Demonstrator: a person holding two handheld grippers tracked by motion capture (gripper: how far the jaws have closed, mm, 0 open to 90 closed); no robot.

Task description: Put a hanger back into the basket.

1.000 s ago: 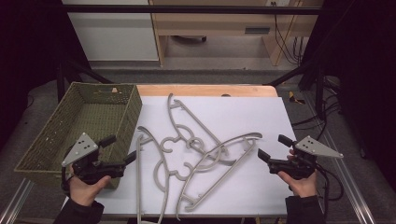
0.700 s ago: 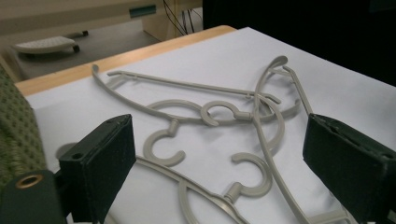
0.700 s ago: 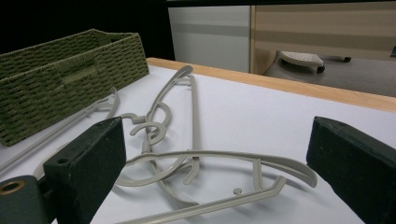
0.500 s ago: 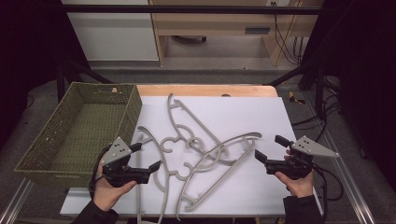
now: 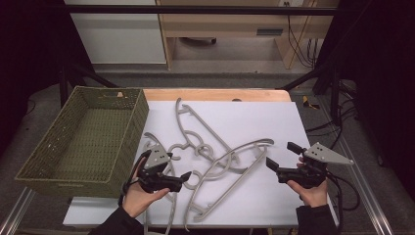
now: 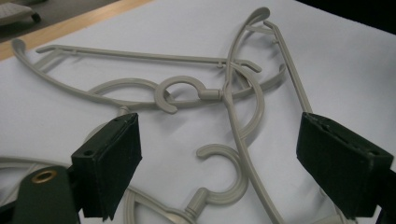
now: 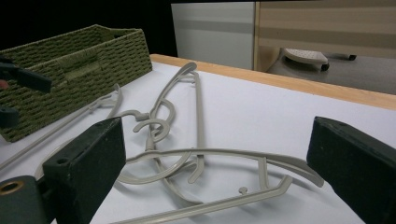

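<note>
Three grey plastic hangers lie tangled on the white sheet (image 5: 254, 117): a far one (image 5: 210, 128), a diagonal one (image 5: 240, 149) and a left one (image 5: 172, 210). My left gripper (image 5: 180, 167) hovers low over the left hanger's neck, pointing right. It is open, and its jaws have just been closing a little. In the left gripper view a hanger hook (image 6: 219, 184) and a long hanger arm (image 6: 243, 140) lie between the pads (image 6: 109, 163), untouched. My right gripper (image 5: 279, 154) stands open at the right, pointing left at the diagonal hanger's end (image 7: 261, 161), with nothing between its jaws.
A green woven basket (image 5: 63, 183) sits at the table's left edge, close beside my left hand; it also appears far left in the right gripper view (image 7: 79, 70). A wooden table edge (image 5: 215, 94) runs along the back. Black frame bars border both sides.
My left hand has moved right and slightly down, from beside the basket onto the sheet over the hangers. The right gripper and the hangers have stayed put.
</note>
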